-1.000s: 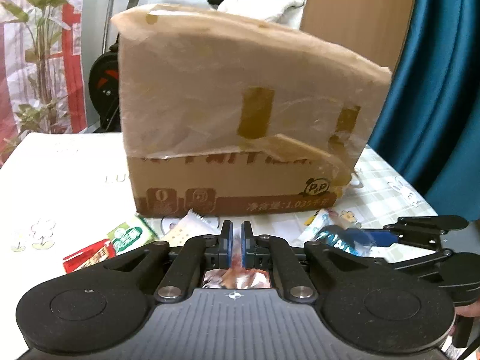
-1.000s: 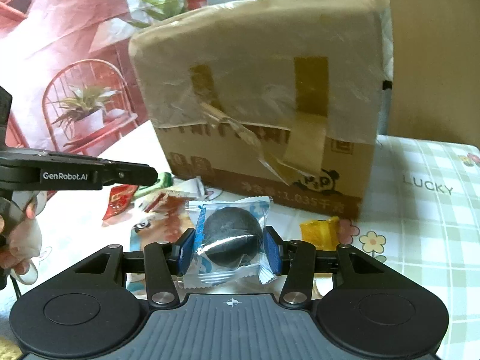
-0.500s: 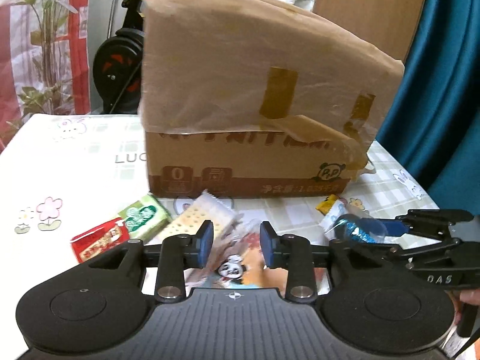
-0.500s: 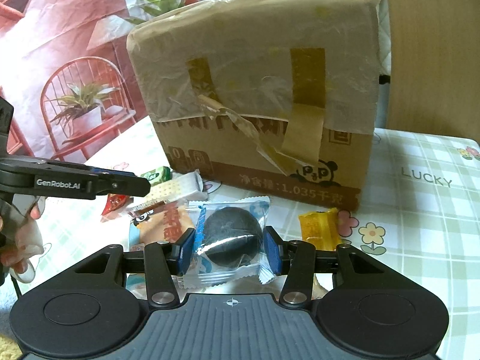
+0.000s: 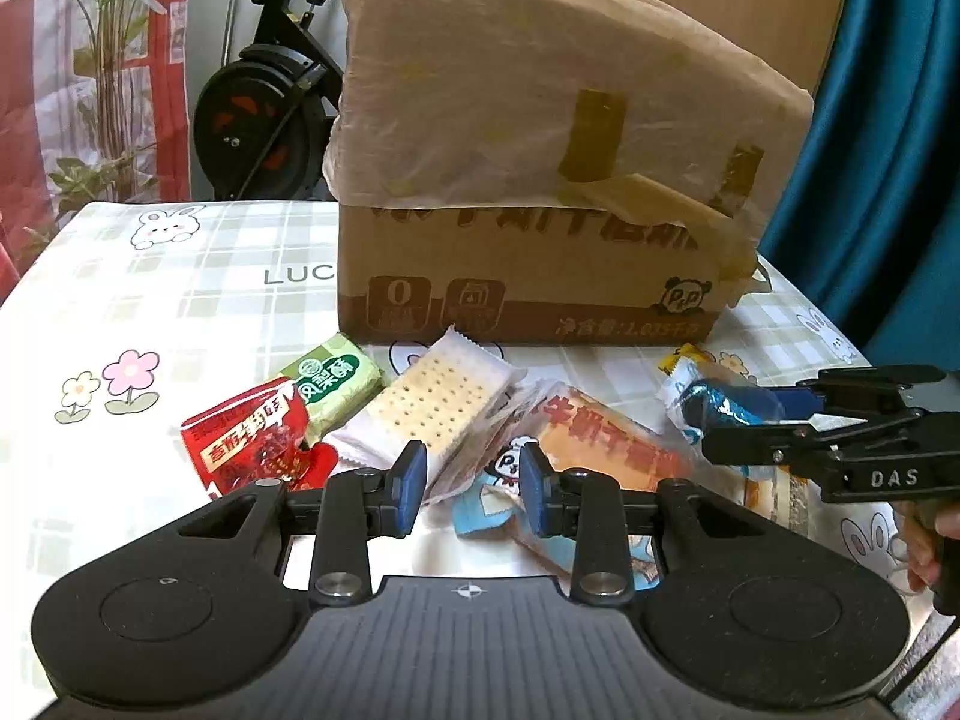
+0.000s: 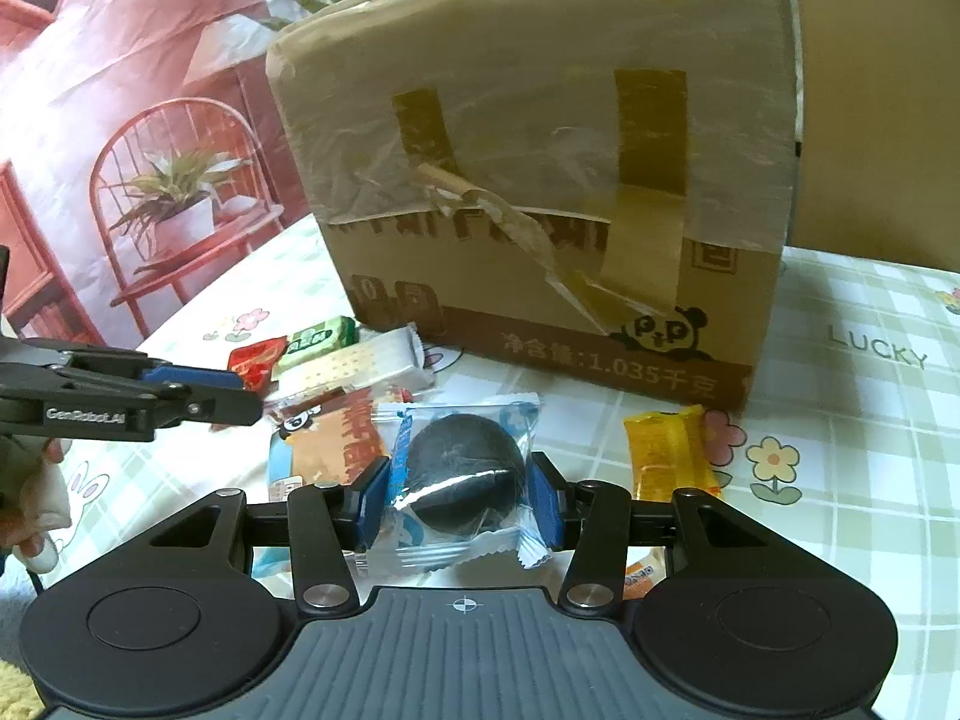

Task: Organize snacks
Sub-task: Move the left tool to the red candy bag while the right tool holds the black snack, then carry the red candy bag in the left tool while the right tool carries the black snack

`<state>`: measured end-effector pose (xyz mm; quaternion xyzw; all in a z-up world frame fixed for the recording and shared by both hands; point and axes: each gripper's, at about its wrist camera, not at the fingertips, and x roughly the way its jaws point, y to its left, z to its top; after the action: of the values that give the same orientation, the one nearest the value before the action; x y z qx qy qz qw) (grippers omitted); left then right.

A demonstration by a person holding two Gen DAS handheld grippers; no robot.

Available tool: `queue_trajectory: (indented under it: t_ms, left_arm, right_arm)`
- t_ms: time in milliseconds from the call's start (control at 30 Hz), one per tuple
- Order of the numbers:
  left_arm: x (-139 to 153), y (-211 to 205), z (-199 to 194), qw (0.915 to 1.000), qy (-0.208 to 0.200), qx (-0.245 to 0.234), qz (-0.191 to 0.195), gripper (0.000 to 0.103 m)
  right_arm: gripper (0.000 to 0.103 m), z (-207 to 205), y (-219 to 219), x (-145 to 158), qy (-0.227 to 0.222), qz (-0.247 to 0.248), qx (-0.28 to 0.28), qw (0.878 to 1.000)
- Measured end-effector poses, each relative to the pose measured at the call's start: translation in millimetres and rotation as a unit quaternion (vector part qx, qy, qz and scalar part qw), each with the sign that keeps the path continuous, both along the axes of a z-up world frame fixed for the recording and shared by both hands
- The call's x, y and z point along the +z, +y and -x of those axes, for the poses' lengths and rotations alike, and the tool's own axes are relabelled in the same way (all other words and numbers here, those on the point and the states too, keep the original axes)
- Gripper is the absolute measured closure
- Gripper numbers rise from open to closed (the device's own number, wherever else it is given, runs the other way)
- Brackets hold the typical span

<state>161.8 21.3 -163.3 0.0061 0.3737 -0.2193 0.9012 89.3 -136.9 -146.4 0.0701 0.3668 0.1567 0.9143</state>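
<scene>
A taped cardboard box [image 5: 540, 192] stands on the checked tablecloth; it also shows in the right wrist view [image 6: 540, 180]. Snack packets lie in front of it: a red one [image 5: 252, 438], a green one [image 5: 333, 381], a cracker pack [image 5: 432, 408] and an orange panda pack [image 5: 594, 438]. My left gripper [image 5: 473, 489] is open and empty above the pile. My right gripper [image 6: 459, 501] is shut on a clear packet with a dark round cookie [image 6: 459, 468], held above the table. A yellow packet [image 6: 669, 450] lies to its right.
The tablecloth [image 5: 180, 276] reaches left and right of the box. An exercise bike [image 5: 264, 102] and a plant stand behind the table on the left. A teal curtain [image 5: 888, 150] hangs on the right.
My left gripper has opened, let go of the packet it held and pulled back from the box. My right gripper keeps hold of the cookie packet and has backed off slightly.
</scene>
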Motion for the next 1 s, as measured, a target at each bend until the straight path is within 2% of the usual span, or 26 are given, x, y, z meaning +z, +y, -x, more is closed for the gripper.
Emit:
queue_trajectory:
  t_ms: [200, 300, 333, 367, 433, 533, 667, 767, 900, 933, 967, 1000]
  left_arm:
    - [2, 2, -2, 0.9999, -0.012, 0.008, -0.003, 0.068]
    - [3, 23, -2, 0.9976, -0.011, 0.068, -0.006, 0.067]
    - [1, 33, -3, 0.9951, -0.005, 0.098, -0.005, 0.061]
    - [-3, 45, -7, 0.9909, 0.010, 0.134, -0.001, 0.047]
    - [-10, 63, -13, 0.9810, 0.039, 0.188, 0.023, 0.036]
    - [-18, 72, -21, 0.9759, 0.053, 0.204, 0.056, 0.035]
    - [-26, 62, -35, 0.9750, 0.061, 0.208, 0.047, 0.031]
    - [-33, 54, -41, 0.9717, 0.061, 0.227, 0.024, 0.030]
    - [-34, 48, -41, 0.9704, 0.053, 0.235, -0.003, 0.032]
    - [-33, 49, -41, 0.9702, 0.051, 0.237, -0.008, 0.039]
    - [-33, 48, -40, 0.9695, 0.049, 0.240, -0.016, 0.059]
    - [-33, 49, -38, 0.9692, 0.047, 0.241, -0.024, 0.066]
  right_arm:
    - [0.058, 0, -4, 1, 0.001, 0.002, -0.005, 1.000]
    - [0.058, 1, -6, 1, 0.002, 0.002, -0.007, 1.000]
    - [0.058, 0, -6, 0, 0.003, 0.002, -0.008, 1.000]
    - [0.058, -1, -5, 0, 0.004, 0.001, -0.008, 1.000]
    - [0.058, -4, -3, -1, 0.007, -0.001, -0.005, 1.000]
    - [0.058, -5, 2, -1, 0.004, 0.000, 0.003, 1.000]
    - [0.058, -5, 4, 0, 0.004, 0.004, 0.005, 1.000]
    - [0.058, -4, 3, 1, 0.004, 0.006, 0.005, 1.000]
    - [0.058, -4, 2, 1, 0.007, 0.008, 0.001, 1.000]
    - [0.058, -4, 1, 0, 0.007, 0.008, 0.001, 1.000]
    - [0.058, -4, 1, 0, 0.007, 0.008, 0.000, 1.000]
    - [0.058, -5, 1, 1, 0.007, 0.007, 0.000, 1.000]
